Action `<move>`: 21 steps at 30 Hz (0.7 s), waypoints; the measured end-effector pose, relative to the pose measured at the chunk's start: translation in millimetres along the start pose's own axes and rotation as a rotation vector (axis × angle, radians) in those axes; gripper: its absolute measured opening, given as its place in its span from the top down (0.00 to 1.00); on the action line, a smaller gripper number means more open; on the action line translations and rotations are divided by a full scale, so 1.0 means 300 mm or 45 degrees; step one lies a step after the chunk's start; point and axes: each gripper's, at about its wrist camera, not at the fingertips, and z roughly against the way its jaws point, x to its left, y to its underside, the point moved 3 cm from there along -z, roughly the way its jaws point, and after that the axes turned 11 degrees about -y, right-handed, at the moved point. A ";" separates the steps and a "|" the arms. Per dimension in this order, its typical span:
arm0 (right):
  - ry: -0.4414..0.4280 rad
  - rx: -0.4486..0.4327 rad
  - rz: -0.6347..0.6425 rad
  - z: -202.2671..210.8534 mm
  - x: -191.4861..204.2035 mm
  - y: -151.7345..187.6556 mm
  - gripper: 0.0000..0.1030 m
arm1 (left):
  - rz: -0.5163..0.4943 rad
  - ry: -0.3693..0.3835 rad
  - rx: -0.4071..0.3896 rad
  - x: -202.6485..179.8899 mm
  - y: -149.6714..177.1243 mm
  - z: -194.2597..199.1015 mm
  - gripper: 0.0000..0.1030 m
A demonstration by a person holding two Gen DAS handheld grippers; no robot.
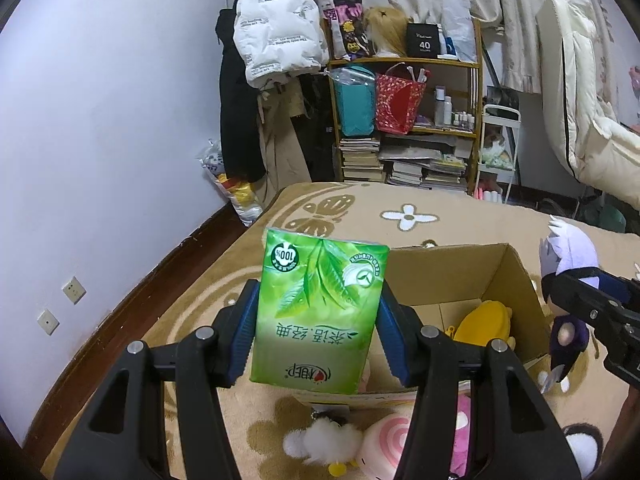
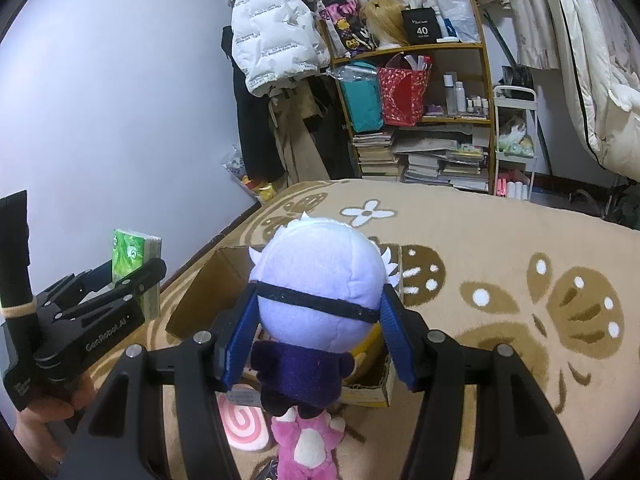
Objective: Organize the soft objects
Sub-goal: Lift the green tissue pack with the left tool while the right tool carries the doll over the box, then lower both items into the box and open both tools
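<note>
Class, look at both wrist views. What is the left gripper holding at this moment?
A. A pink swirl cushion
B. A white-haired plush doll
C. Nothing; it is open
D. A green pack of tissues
D: in the left wrist view the left gripper is shut on the green tissue pack, held above the cardboard box; the white-haired plush doll sits in the right gripper instead.
</note>
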 end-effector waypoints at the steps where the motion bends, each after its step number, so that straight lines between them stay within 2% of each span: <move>1: 0.000 0.003 -0.004 -0.005 -0.003 0.001 0.40 | 0.000 0.008 0.001 -0.003 0.001 -0.004 0.48; 9: -0.011 0.023 0.024 -0.042 0.006 -0.003 0.39 | -0.009 0.028 0.031 -0.022 0.007 -0.054 0.48; 21: -0.002 0.114 0.030 -0.129 -0.005 0.038 0.38 | -0.062 0.041 0.090 -0.075 0.032 -0.120 0.47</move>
